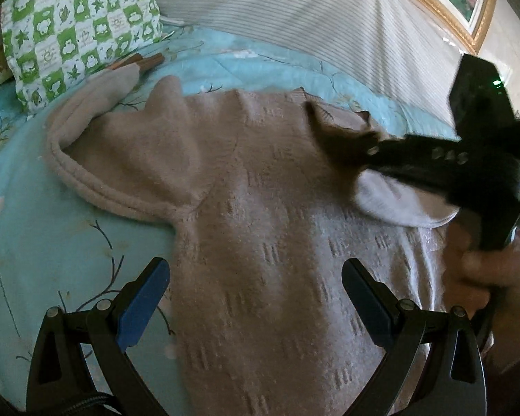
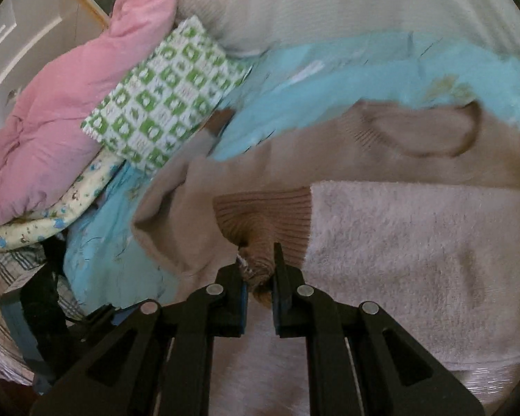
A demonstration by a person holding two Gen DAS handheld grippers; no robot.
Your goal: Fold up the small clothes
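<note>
garment: beige knit sweater (image 1: 260, 208) lying spread on the bed's turquoise quilt (image 1: 24, 215), neckline toward the headboard end, body running back under both grippers.
sleeve, left side: one sleeve (image 1: 86, 159) lying out on the quilt, curving up toward the green checked pillow (image 1: 76, 31), not yet folded in.
right gripper: right gripper (image 2: 260, 267) with fingers clamped on the ribbed cuff (image 2: 263, 218) of the other sleeve, cuff bunching between the fingers; blur in both views reading as the hand swinging fast.
sleeve, right side: that sleeve (image 2: 416, 239) lying across the chest just below the neck opening (image 2: 423, 131), fuzzy inner side showing up.
left gripper: left gripper (image 1: 256, 298) hovering low over the lower body of the sweater, fingers (image 1: 142, 305) standing wide apart, nothing between them.
person: hand (image 1: 492, 277) gripping the right tool's handle at the right edge of the left view.
step in hand: judging it as the first sleeve fold, cuff being carried across the torso.
next move: probably laying the cuff flat on the body and letting go without dragging the knit; then the left gripper needing to pinch the far sleeve and bring it in.
risk: soft knit likely bunching at the shoulder if the cuff is released while moving.
clutter: pink duvet (image 2: 62, 111) piled behind the pillow, well apart from the work.
</note>
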